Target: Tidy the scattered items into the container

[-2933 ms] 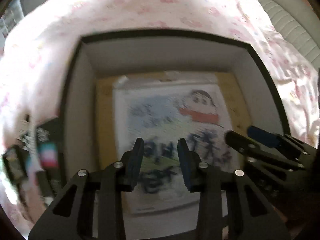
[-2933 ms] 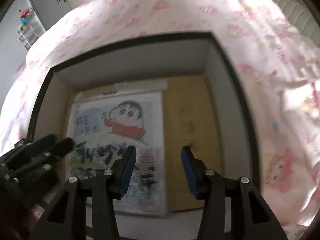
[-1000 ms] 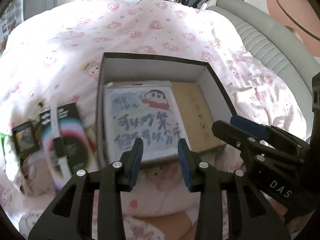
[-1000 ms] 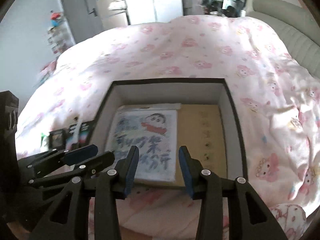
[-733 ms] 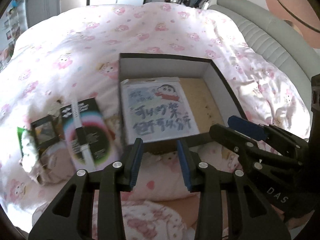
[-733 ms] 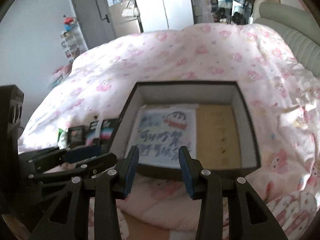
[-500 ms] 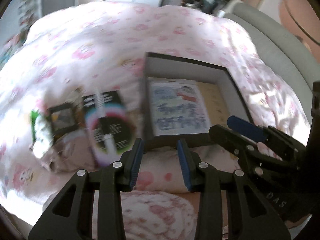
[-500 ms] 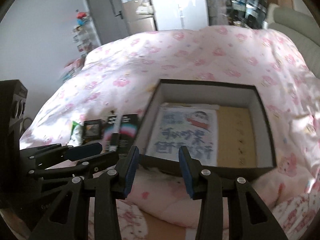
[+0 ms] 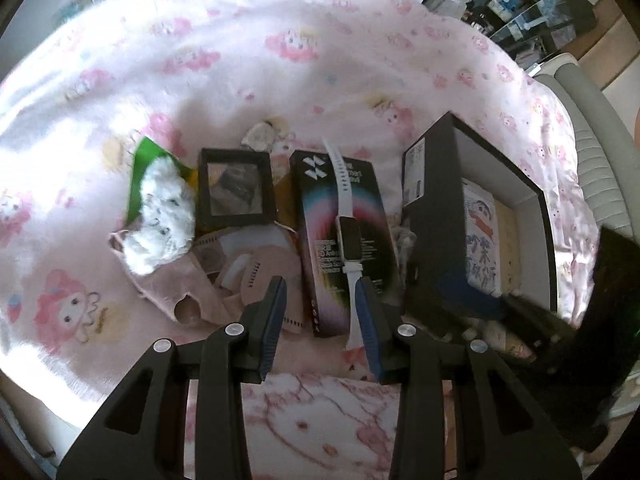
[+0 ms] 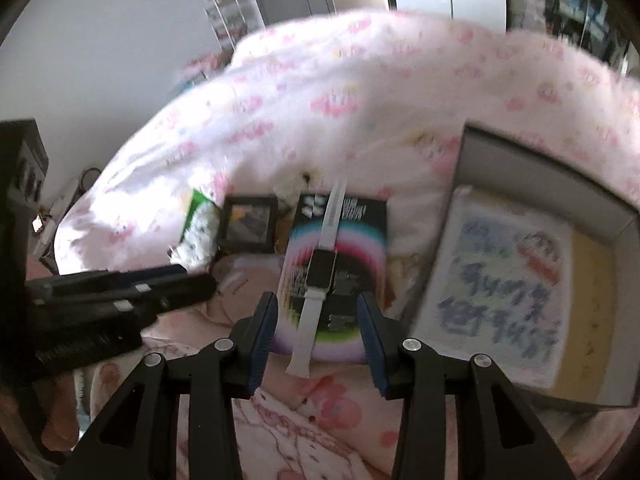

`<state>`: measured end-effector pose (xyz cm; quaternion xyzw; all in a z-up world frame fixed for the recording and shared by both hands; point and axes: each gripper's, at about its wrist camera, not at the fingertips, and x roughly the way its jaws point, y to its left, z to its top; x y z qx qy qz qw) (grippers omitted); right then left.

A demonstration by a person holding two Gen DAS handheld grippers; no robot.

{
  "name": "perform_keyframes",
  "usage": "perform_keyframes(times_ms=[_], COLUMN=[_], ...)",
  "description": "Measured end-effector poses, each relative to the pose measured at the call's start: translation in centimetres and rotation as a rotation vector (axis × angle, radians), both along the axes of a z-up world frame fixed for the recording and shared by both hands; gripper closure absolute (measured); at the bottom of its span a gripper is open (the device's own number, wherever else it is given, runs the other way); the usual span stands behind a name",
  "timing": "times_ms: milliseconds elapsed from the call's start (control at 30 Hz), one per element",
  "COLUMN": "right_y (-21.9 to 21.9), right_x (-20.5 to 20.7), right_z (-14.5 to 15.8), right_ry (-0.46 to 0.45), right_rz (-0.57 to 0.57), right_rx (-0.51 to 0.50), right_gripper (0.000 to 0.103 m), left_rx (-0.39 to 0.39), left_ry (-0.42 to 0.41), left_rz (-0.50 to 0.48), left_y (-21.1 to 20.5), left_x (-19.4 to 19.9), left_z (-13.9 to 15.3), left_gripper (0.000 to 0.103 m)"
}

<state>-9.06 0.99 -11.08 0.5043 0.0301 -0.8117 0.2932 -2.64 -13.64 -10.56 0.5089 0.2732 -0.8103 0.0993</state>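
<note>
Spread apart and empty: left gripper (image 9: 320, 312), black arms with blue pads, hovering over a pink cartoon-print bedspread (image 9: 248, 68). Between the fingers, just beyond the tips, a long black packet with a rainbow arc (image 9: 340, 240), lying flat. Across that packet, lengthwise, a white smartwatch (image 9: 347, 236). Left of the packet: a square black-framed case (image 9: 236, 188), a fluffy white plush (image 9: 160, 220) over a green card (image 9: 140, 168), and beige face masks (image 9: 240, 272) near the left fingertip. Right of the packet, touching or nearly so, a black open box (image 9: 432, 208), with a cartoon-drawing sheet (image 9: 480, 240) lying flat on its brown floor. Right gripper (image 9: 492, 312) partly visible, dark and blurred, in front of the box.

From the right wrist, blurred: right gripper (image 10: 318, 324) likewise parted, nothing pinched. Same rainbow packet (image 10: 340, 264) and smartwatch (image 10: 320, 272) straight ahead between the fingers. Box (image 10: 540, 168) right of the packet, drawing sheet (image 10: 500, 280) inside. Framed case (image 10: 250, 224), plush (image 10: 200, 236) and green card (image 10: 196, 204) left of the packet. Left gripper (image 10: 192, 284) reaching in from the left, near the masks (image 10: 240, 284).
</note>
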Motion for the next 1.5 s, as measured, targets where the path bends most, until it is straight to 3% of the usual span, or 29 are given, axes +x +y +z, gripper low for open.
perform_keyframes(times_ms=[200, 367, 433, 500, 633, 733, 800, 900, 933, 967, 1100, 1233, 1433, 1500], right_y=[-1.3, -1.5, -1.2, -0.3, 0.3, 0.2, 0.3, 0.3, 0.3, 0.5, 0.8, 0.4, -0.4, -0.4], right_x=[0.2, -0.1, -0.5, -0.7, -0.7, -0.6, -0.6, -0.7, -0.7, -0.6, -0.4, -0.2, 0.4, 0.6], right_z=[-4.2, -6.2, -7.2, -7.8, -7.7, -7.5, -7.6, -7.5, -7.4, -7.2, -6.7, -6.2, -5.2, -4.9], right_ry=[-0.090, -0.098, -0.143, -0.186, -0.164, -0.154, -0.155, -0.162, -0.164, -0.163, -0.158, -0.145, -0.123, -0.121], right_rz=[0.015, -0.001, -0.024, -0.047, -0.061, -0.053, -0.053, -0.046, -0.044, -0.045, -0.052, -0.053, -0.029, -0.022], right_rx=[0.068, 0.135, 0.113, 0.061, 0.074, 0.073, 0.072, 0.071, 0.070, 0.072, 0.068, 0.081, 0.082, 0.083], right_gripper=[0.066, 0.066, 0.066, 0.066, 0.066, 0.066, 0.066, 0.066, 0.066, 0.066, 0.066, 0.066, 0.066, 0.066], left_rx=[0.051, 0.111, 0.177, 0.180, 0.188, 0.209, 0.221, 0.236, 0.223, 0.202, 0.229, 0.289, 0.214, 0.201], left_ry=[-0.128, -0.217, -0.220, -0.224, -0.260, -0.258, -0.252, -0.245, -0.249, -0.258, -0.222, -0.157, -0.083, -0.069], left_rz=[-0.129, -0.175, -0.189, -0.204, -0.228, -0.250, -0.251, -0.273, -0.282, -0.289, -0.278, -0.225, -0.191, -0.166], left_y=[-0.8, -2.2, -2.5, -2.4, -1.9, -1.6, -1.3, -0.5, -0.1, 0.2, 0.5, 0.0, -0.8, -3.4], left_x=[-3.1, -4.8, -5.4, -5.9, -7.4, -8.2, -8.8, -9.2, -9.3, -9.4, -8.8, -7.3, -3.8, -3.7], left_z=[-3.5, -6.0, -6.6, -6.9, -8.2, -8.8, -9.0, -9.2, -9.1, -9.0, -8.2, -7.0, -4.7, -4.0], left_gripper=[0.068, 0.068, 0.068, 0.068, 0.068, 0.063, 0.050, 0.043, 0.047, 0.063, 0.074, 0.079, 0.081, 0.081])
